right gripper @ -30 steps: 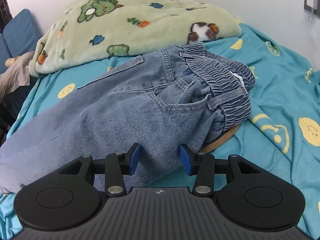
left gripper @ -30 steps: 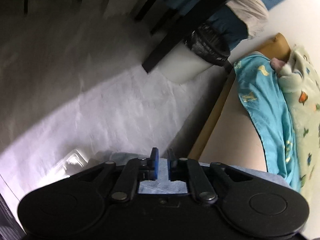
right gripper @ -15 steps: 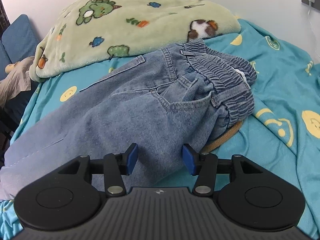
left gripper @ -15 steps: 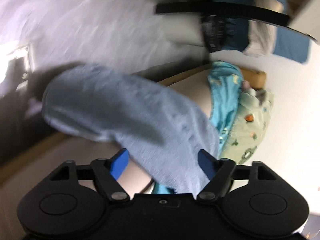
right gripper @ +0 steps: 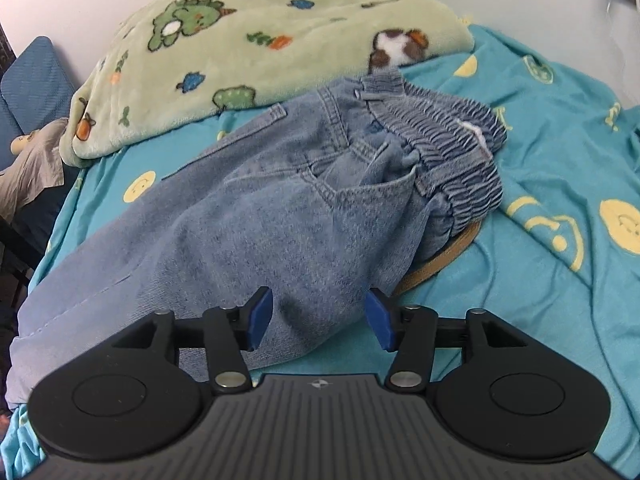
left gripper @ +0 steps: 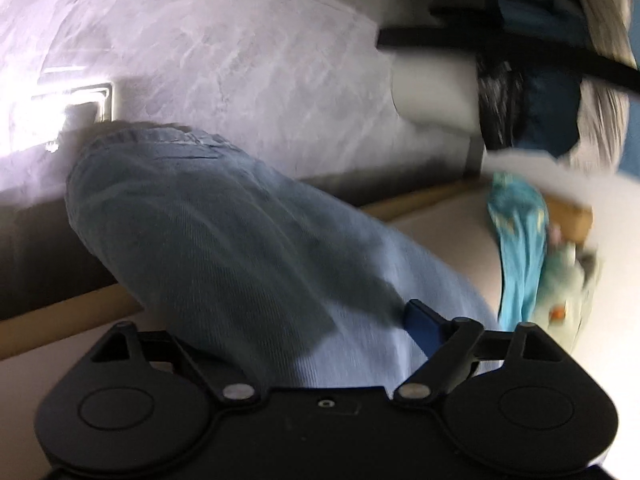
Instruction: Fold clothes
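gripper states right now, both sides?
Left gripper: open, jeans leg between its fingers, not clamped.
Right gripper: open over the jeans, holding nothing.

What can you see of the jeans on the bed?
The jeans are light-blue washed denim with a gathered elastic waistband, seams and a gaping pocket. They lie crumpled on the turquoise smiley sheet, waistband toward the far right, beside the green blanket. A tan belt peeks from beneath them. One leg hangs over the bed edge between the open left tongs.

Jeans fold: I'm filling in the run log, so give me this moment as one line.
task: fold clothes | jeans on bed sheet | left gripper open around leg | right gripper open at edge
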A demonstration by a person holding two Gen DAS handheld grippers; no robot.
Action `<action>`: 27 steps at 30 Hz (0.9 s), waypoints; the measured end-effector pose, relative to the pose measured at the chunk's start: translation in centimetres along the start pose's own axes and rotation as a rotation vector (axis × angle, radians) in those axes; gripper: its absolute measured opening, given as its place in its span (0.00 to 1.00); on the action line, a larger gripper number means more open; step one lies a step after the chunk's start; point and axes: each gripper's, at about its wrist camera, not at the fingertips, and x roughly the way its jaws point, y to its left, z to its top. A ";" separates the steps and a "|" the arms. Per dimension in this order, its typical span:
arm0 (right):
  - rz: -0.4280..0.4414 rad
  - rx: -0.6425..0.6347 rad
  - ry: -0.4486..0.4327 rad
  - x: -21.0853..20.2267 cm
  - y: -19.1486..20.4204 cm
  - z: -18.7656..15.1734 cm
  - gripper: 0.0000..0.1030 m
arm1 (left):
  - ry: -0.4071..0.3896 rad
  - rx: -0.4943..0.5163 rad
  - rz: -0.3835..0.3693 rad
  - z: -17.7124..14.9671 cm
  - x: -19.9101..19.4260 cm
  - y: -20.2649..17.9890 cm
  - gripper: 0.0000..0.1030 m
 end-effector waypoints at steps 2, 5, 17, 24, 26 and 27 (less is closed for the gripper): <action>0.009 0.017 0.005 0.2 -0.2 0.2 0.53 | -0.036 0.005 0.012 0.3 0.5 -0.2 0.55; 0.027 0.046 0.007 0.2 -0.6 0.3 0.53 | -0.121 0.098 0.043 0.0 -0.4 -2.0 0.26; 0.109 0.124 -0.087 -2.9 -2.9 1.9 0.53 | -0.655 0.915 0.153 -16.1 -12.3 -18.8 0.15; 0.148 0.096 -0.122 -4.8 -4.3 2.4 0.53 | -0.764 1.340 0.135 -32.9 -12.7 -23.5 0.15; 0.156 0.084 -0.133 -5.2 -4.6 2.6 0.53 | -0.756 1.420 0.124 -37.1 -11.5 -23.5 0.15; 0.162 0.080 -0.140 -5.4 -4.8 2.7 0.53 | -0.746 1.458 0.119 -39.1 -10.7 -23.2 0.15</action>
